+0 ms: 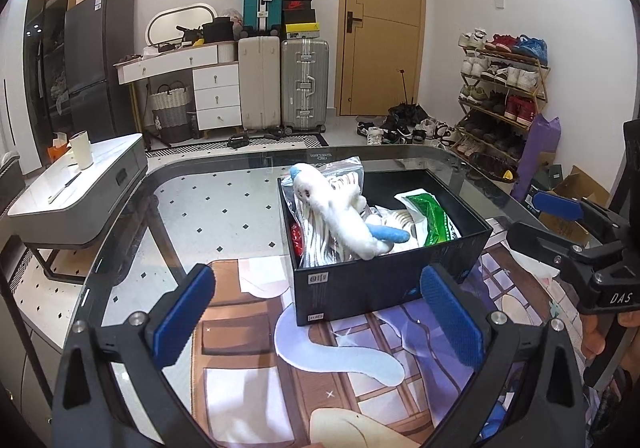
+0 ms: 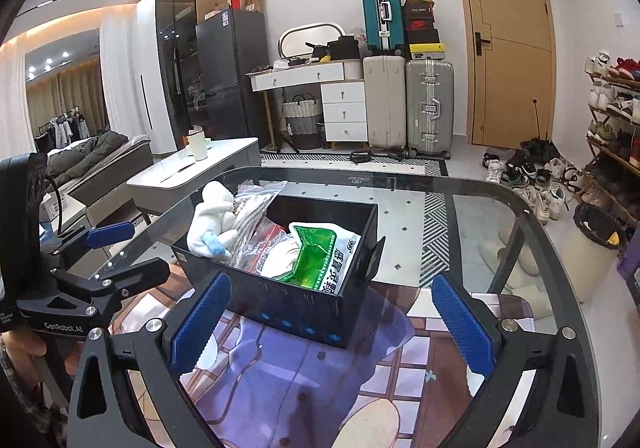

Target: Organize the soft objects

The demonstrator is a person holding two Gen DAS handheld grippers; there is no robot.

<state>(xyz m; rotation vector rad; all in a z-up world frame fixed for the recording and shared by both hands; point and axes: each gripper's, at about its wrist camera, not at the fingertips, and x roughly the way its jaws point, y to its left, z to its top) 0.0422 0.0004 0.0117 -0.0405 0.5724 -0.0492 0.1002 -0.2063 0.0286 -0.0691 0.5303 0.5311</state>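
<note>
A black box [image 1: 360, 284] stands on a printed mat [image 1: 352, 376] on a glass table. In it lie a white and blue plush toy [image 1: 340, 211], clear zip bags of soft items [image 1: 348, 177] and a green and white packet [image 1: 430, 217]. My left gripper [image 1: 320, 320] is open and empty, just in front of the box. My right gripper [image 2: 332, 324] is open and empty, in front of the box [image 2: 304, 308] from the other side. The plush toy [image 2: 212, 219] leans on the box's left corner and the green packet [image 2: 324, 260] lies at the right. Each gripper shows in the other's view: the right gripper [image 1: 544, 224] and the left gripper [image 2: 120, 248].
The glass table edge [image 1: 280, 155] curves behind the box. A white low cabinet [image 1: 80, 191] with a cup stands to the left. Suitcases [image 1: 304, 83], a door, a shoe rack [image 1: 500, 87] and a bin [image 2: 592, 248] lie beyond.
</note>
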